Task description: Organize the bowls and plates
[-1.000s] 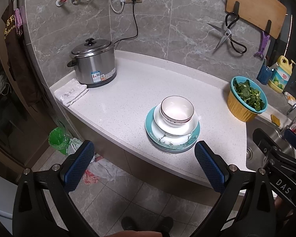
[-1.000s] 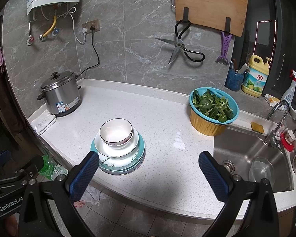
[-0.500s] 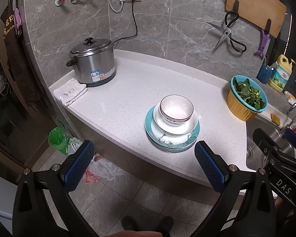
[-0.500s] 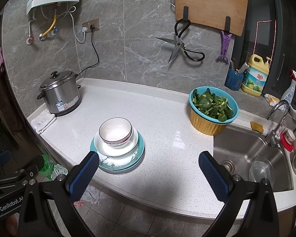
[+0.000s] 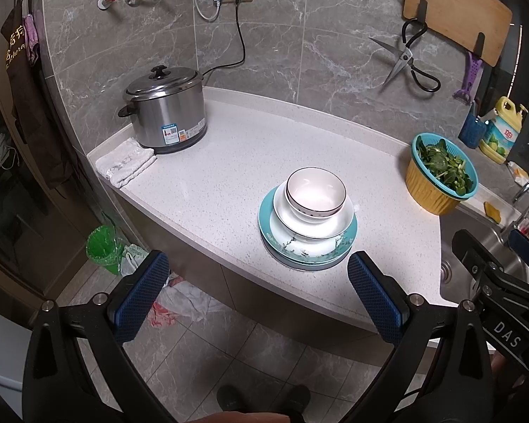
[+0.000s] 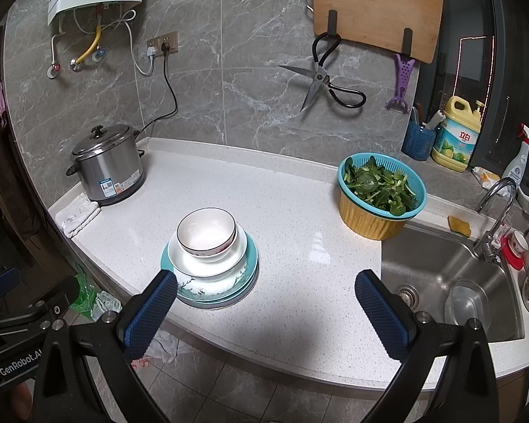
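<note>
While both grippers' ribbed blue fingers (image 5: 374,298) (image 6: 151,317) gape, a round glossy bowl (image 6: 206,232) tops stacked plates (image 6: 217,282).

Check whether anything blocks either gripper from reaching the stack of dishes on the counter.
Nothing visible does. The left gripper and right gripper both hang open off the counter's front edge, with only bare counter between them and the stack. The small bowl sits on top, exposed, nothing over or beside it.
</note>
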The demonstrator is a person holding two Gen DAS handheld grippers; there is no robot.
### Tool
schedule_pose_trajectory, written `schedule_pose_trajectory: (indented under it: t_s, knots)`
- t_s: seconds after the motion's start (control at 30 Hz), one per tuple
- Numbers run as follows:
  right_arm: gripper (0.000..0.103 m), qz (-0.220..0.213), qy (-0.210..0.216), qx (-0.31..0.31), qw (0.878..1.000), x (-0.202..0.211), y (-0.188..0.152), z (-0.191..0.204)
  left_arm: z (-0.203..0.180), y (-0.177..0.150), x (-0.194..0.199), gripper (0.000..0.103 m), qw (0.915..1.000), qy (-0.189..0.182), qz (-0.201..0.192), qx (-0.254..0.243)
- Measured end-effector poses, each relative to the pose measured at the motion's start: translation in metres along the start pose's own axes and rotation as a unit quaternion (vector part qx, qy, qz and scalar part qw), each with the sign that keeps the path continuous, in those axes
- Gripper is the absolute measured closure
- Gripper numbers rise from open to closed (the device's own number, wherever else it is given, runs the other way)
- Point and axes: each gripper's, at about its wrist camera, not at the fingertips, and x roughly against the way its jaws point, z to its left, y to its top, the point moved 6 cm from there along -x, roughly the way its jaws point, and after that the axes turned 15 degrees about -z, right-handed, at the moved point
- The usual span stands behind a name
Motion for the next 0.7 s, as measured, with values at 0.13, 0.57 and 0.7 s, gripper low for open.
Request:
schedule_pose_trajectory:
  t_s: [0.13, 0.57, 0.7]
  knots:
    - [0.0, 0.001, 0.0, 0.0, 1.0, 0.0002, 0.0001, 0.0008, -0.0001, 0.0, 0.0, 0.0, 1.0, 0.0, 0.0, 0.0]
    - [0.0, 0.001, 0.0, 0.001, 1.0, -0.0004, 0.0005, 0.0003, 0.0006, 0.001, -0.0004, 0.0, 1.0, -0.001, 0.0, 0.0]
    - [0.0, 0.002, 0.0, 0.001, 1.0, -0.0009, 0.0009, 0.0004, 0.0006, 0.0014, -0.0004, 0.0, 1.0, -0.001, 0.001, 0.0]
